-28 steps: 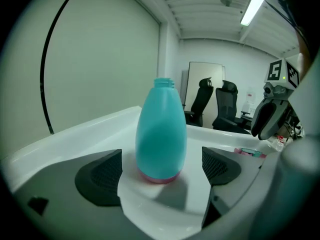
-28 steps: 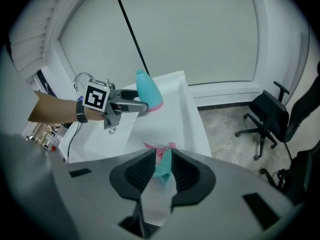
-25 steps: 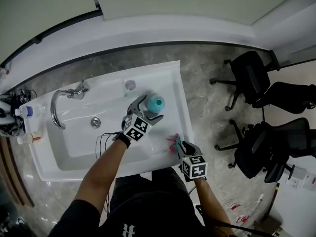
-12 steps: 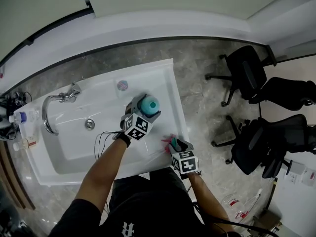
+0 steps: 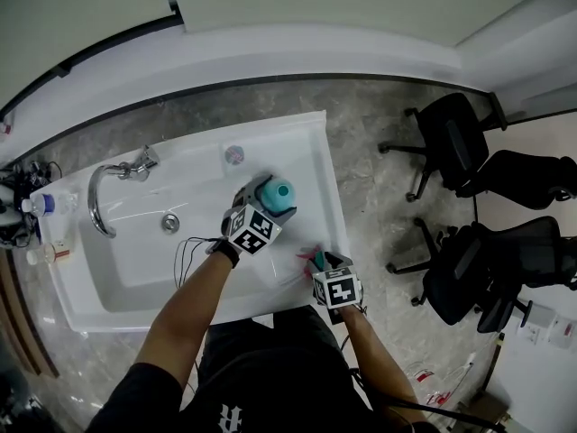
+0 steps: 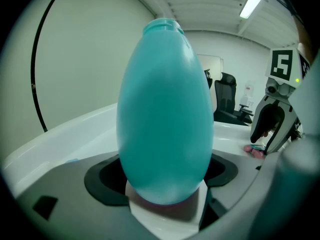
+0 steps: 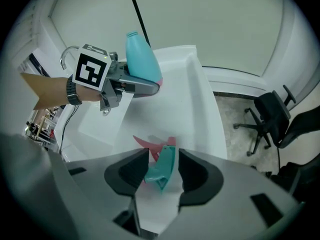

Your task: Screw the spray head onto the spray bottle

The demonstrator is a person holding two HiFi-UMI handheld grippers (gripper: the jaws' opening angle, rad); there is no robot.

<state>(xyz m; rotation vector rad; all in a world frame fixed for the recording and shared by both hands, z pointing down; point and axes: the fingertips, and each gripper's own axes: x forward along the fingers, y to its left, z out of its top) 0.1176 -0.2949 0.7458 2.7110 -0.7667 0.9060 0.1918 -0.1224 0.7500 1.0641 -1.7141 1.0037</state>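
While the left gripper (image 5: 267, 202) stands just above the middle of the head view, its jaws are clamped on the lower body of the teal spray bottle (image 6: 165, 109). They have just been closing, and in the left gripper view the dark pads sit against the bottle's two sides. The bottle stands roughly upright over the right-hand ledge of the white sink (image 5: 306, 138), with its open threaded neck at the top and no head on it.

Lower and further right in the head view, the right gripper (image 5: 323, 264) points steeply down at the sink's front right corner. Its jaws have just been opening and now stand partly apart, one on each side of the spray head (image 7: 162, 171). The head is a teal piece with a pink trigger, and it lies on the white rim. It fits closely between the pads, but they do not look pressed onto it.

The two grippers are near each other but do not touch. The curved faucet (image 5: 104, 192) is at the left of the head view, with the drain (image 5: 170, 223) in the basin beside it. A small round disc (image 5: 234, 154) rests on the ledge above the bottle. Black office chairs (image 5: 460, 142) stand on the floor at the right.
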